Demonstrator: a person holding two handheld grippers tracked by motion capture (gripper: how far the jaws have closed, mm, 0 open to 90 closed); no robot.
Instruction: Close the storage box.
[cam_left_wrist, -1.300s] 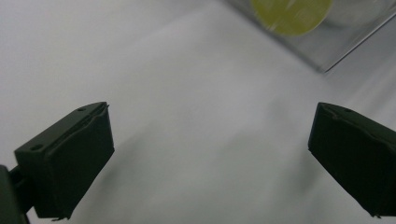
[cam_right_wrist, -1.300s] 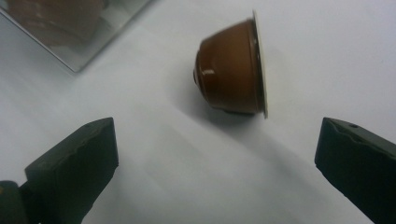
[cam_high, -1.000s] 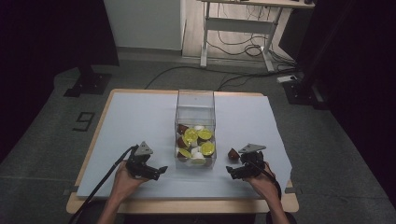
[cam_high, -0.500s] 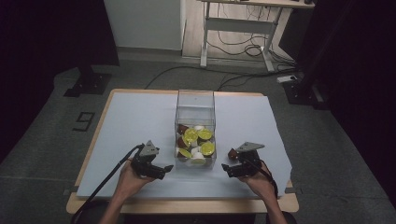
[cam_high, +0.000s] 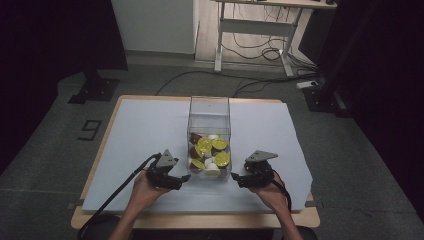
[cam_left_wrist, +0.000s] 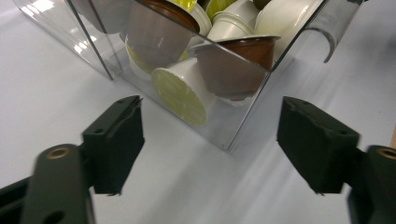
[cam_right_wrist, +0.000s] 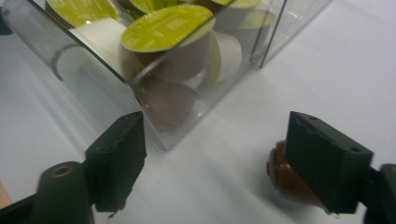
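Both grippers have closed in on the clear box (cam_high: 209, 131) of coffee capsules mid-worktop, the left gripper (cam_high: 176, 179) and right gripper (cam_high: 239, 178) flanking its near corners with jaws wide and empty, so a grasp seems imminent.

Dim room: grey floor (cam_high: 60, 135) with a painted 9 (cam_high: 89, 129), white wall (cam_high: 152, 25), desk frame (cam_high: 260, 27) over trailing cables (cam_high: 250, 50).

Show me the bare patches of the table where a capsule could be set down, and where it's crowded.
Free: the white table cover left of the clear box, the stretch to the box's right, and the strip behind it. Crowded: the near edge, where the left gripper and right gripper flank the box, with a brown capsule loose by the right gripper.
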